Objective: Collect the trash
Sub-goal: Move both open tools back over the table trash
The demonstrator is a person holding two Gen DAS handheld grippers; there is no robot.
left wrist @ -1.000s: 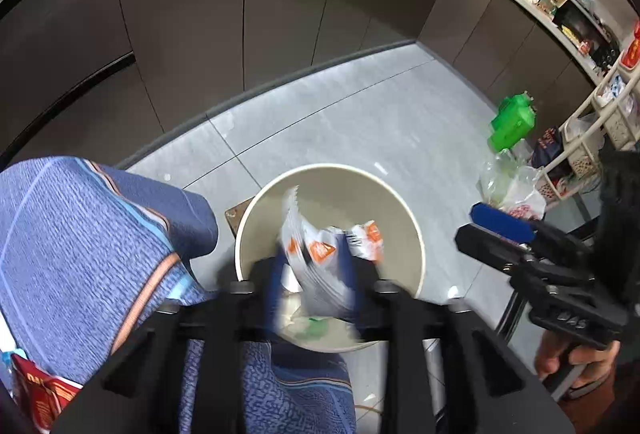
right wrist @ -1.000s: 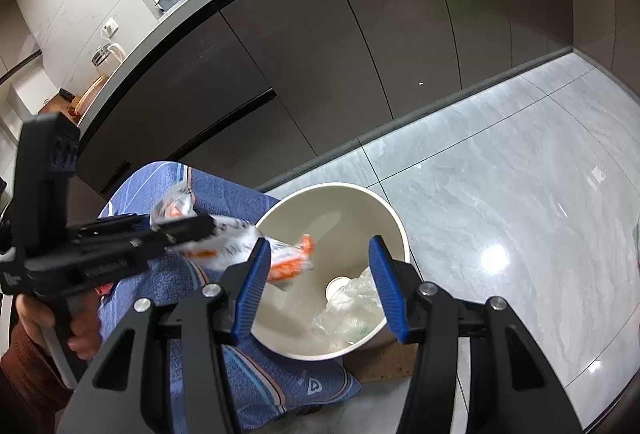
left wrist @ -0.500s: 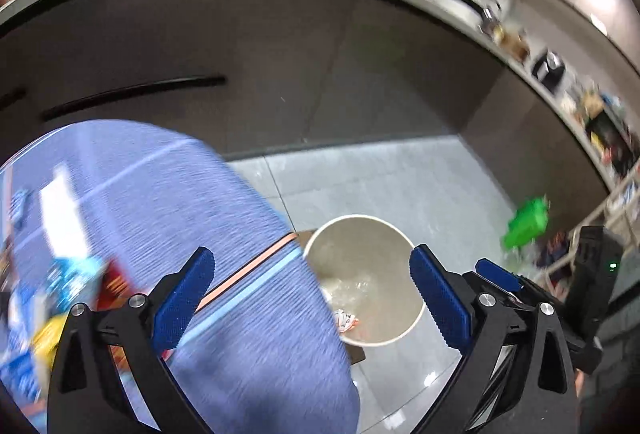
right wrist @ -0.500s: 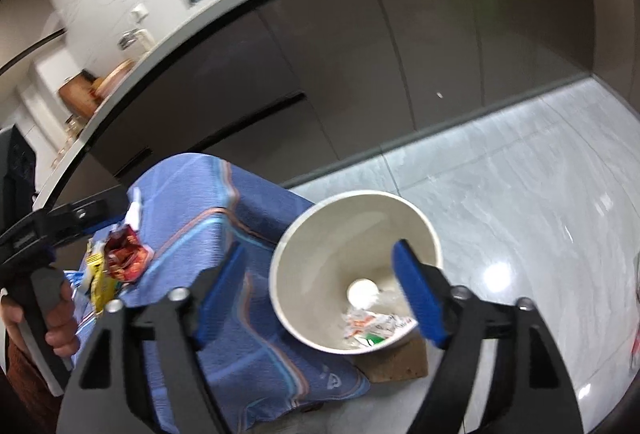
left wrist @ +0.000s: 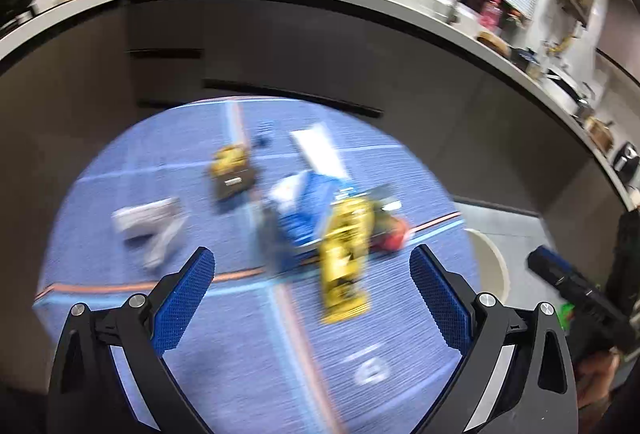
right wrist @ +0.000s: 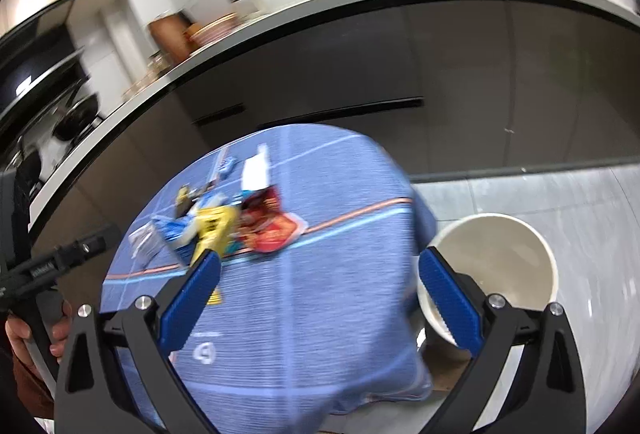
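The left gripper (left wrist: 312,298), having dropped its wrapper into the bin (right wrist: 516,234), has swung back over the bench (left wrist: 248,334), jaws wide and empty above the yellow packet (left wrist: 346,254). The right gripper (right wrist: 320,302), its jaws just opened and empty, follows; several wrappers remain to collect.

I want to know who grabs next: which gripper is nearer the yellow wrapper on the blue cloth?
Left. The left gripper hovers open with the yellow wrapper just ahead between its fingers. The right gripper is open nearer the bin, the wrapper beyond its left finger.
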